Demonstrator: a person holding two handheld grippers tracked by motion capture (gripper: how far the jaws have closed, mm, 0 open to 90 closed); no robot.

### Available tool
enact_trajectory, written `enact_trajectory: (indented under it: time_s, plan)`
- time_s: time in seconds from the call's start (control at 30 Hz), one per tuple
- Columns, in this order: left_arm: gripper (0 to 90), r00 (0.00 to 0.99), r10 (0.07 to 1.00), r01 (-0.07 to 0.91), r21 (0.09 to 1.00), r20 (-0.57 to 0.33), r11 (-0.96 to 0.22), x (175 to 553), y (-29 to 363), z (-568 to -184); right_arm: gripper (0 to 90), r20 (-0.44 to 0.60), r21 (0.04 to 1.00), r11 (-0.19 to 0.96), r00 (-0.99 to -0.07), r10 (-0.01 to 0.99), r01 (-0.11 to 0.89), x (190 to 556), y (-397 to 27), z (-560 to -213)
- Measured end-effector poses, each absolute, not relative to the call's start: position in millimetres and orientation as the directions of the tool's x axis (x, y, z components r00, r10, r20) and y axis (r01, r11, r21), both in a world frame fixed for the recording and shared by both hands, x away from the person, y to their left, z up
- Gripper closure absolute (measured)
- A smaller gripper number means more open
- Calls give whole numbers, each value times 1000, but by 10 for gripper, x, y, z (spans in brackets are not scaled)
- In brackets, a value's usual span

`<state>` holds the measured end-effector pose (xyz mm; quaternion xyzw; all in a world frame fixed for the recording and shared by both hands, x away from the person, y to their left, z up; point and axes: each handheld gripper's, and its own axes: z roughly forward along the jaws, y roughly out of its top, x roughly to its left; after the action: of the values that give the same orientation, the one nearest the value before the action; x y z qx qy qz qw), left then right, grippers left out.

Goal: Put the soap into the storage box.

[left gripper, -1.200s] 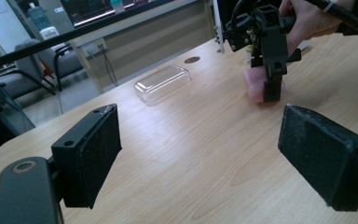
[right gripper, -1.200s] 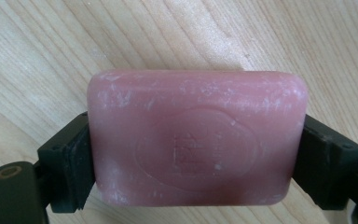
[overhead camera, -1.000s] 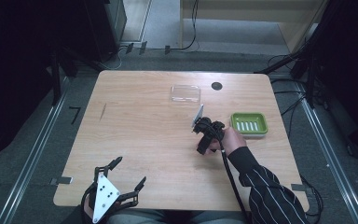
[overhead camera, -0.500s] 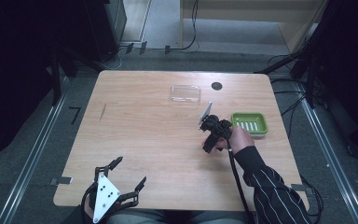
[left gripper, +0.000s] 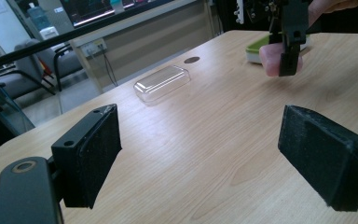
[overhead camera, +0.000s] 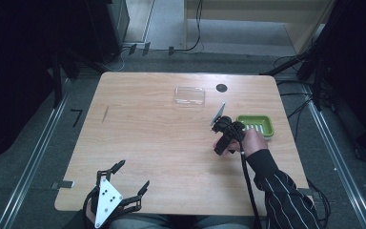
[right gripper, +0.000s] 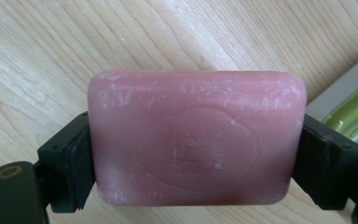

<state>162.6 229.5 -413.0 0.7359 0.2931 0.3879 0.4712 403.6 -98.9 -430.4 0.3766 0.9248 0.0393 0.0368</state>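
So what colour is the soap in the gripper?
Pink. The soap shows best in the right gripper view, with a stamped oval on its face.

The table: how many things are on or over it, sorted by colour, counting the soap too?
Pink: 1, the soap bar, clamped in the right gripper above the wood.
Green: 1, the soap dish, on the right side of the table.
Clear: 1, the plastic lid, lying near the far edge.
Total: 3
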Motion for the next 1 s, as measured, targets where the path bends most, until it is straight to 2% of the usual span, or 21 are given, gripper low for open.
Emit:
enact_trajectory:
  time_s: [1.0]
  plan:
    - [136, 525, 798, 65, 921, 296, -384, 1626, 2296, -4128, 135, -47, 152, 627, -628, 777, 764, 4153, -1465, -4141]
